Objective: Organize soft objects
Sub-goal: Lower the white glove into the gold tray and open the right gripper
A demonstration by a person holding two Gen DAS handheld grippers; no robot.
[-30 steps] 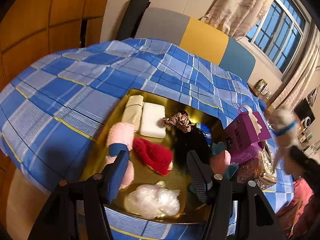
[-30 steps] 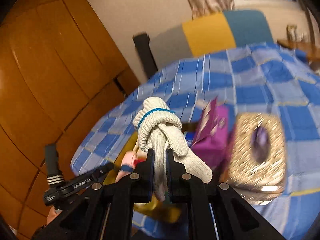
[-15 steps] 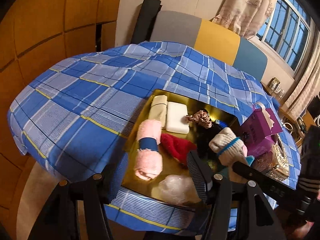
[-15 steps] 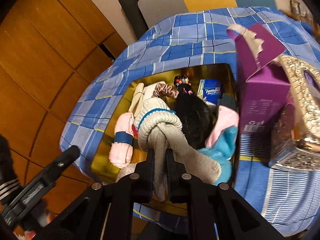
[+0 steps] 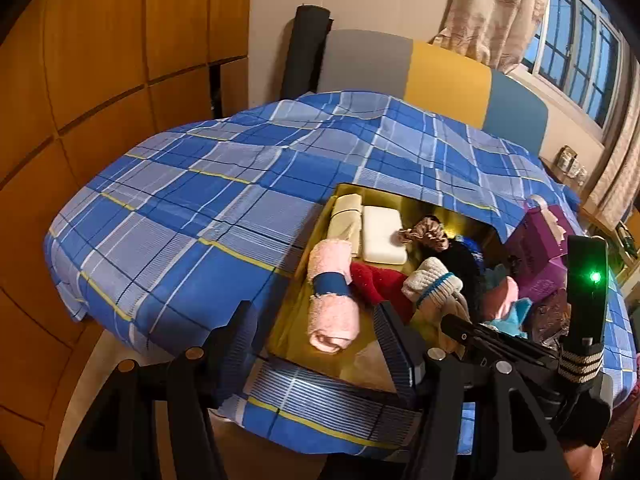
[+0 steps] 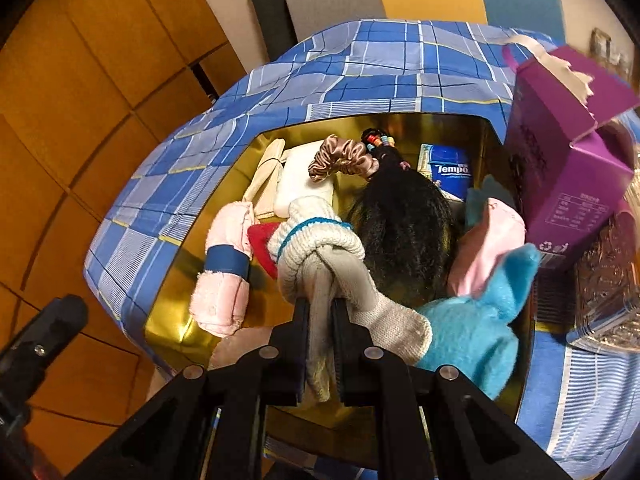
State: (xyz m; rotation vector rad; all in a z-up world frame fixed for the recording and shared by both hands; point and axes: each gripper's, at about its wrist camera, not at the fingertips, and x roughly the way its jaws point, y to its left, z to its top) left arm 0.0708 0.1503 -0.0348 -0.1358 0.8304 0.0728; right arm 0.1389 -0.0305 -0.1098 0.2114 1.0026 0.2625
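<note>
Right gripper (image 6: 320,312) is clamped on the knotted sock (image 6: 320,248), pinching the grey tail just below the knot, so the knot and cuff bulge out past the fingertips and the toe end flops to the right. Probably gripped there because the tail is the only thin, flat part; the knot itself is too fat for the jaws. The sock hangs over the middle of the gold tray (image 6: 168,320), above the gap between the red item (image 6: 262,246) and the black wig (image 6: 404,224); can't tell if the knot is touching anything underneath. The tray sits on the plaid cloth (image 6: 360,68) and already holds the soft stuff: pink towel roll (image 6: 224,276), white pad (image 6: 304,184), scrunchie (image 6: 344,158), blue plush (image 6: 472,332), tissue pack (image 6: 450,170). So the tray reads as the collection bin and the sock as the item being dropped in. The purple box (image 6: 568,168) stands outside the tray at its right edge. Left gripper (image 5: 316,340) has its jaws apart with nothing between them, hovering over the tray's near-left corner beside the towel roll, clear of the drop spot and apparently just waiting. My read: the release should land in that centre gap.
</note>
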